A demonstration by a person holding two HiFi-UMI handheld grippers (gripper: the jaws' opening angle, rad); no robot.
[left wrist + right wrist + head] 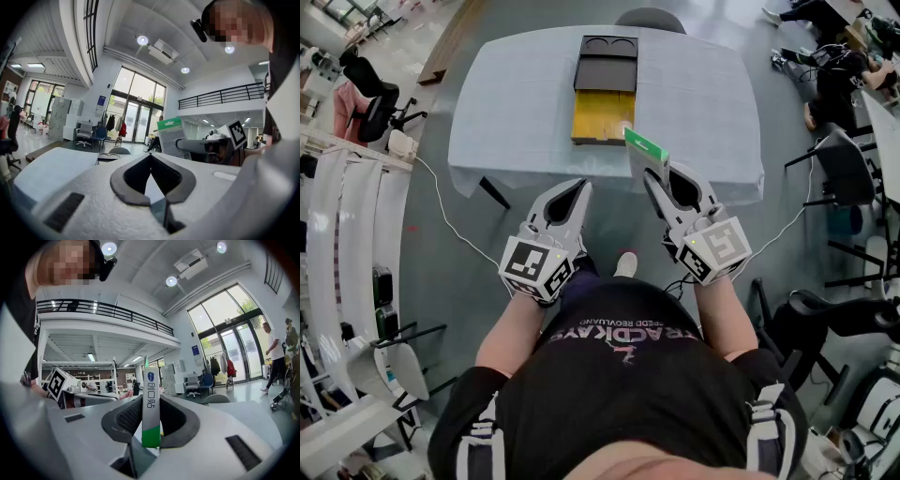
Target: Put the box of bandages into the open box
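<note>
Your right gripper (650,174) is clamped on the box of bandages (644,148); your left gripper (579,186) is closed on nothing.
The right jaws stand partly apart, pads pressing the broad faces of the green-and-white box, which sticks up out of the tips. In the head view it shows over the table's (516,103) near edge, just beside the near right corner of the open box (603,117). The left jaws meet at their tips, short of the table.
</note>
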